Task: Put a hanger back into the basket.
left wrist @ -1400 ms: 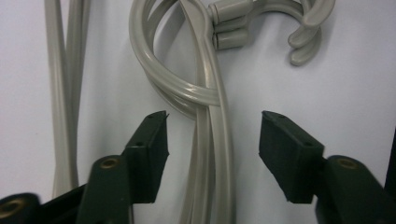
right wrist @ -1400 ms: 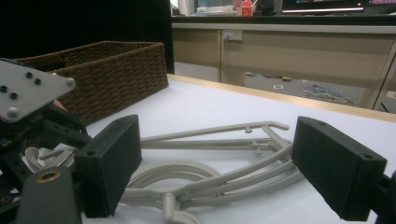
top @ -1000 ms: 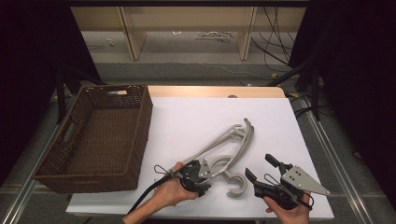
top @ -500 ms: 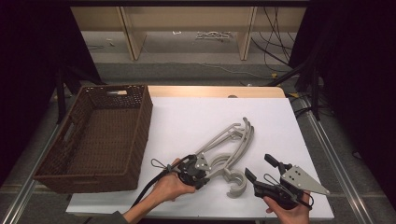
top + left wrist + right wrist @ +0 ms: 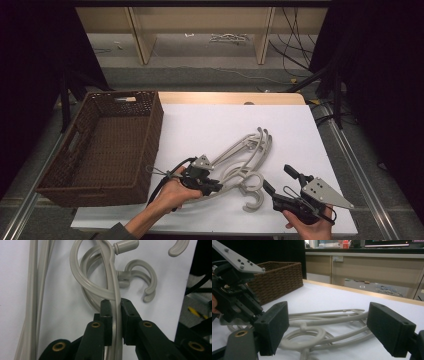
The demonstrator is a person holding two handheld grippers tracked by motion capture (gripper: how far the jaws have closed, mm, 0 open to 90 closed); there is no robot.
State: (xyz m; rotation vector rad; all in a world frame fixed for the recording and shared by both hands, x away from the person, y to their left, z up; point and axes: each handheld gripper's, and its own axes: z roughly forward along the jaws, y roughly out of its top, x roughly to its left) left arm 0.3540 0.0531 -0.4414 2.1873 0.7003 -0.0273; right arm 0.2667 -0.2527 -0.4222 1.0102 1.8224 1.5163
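Left gripper [image 5: 212, 186] shifted right, jaws clenched on hanger [image 5: 115, 315]; hangers' long axis diagonal, hooks toward person; right gripper [image 5: 280, 184] jaws released.

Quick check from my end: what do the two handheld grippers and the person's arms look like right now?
Both grippers are black, with two blocky jaws and brass-coloured pivot rivets. The left gripper trails a black cable and carries a small grey plate. The right gripper carries a larger grey three-cornered plate with dark screw heads, plus a thin looped wire. A grey-green sleeve covers the left forearm.

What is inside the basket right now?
The basket holds nothing on the woven floor that shows. Its near wall hides the strip of floor just behind it, so that part cannot be checked.
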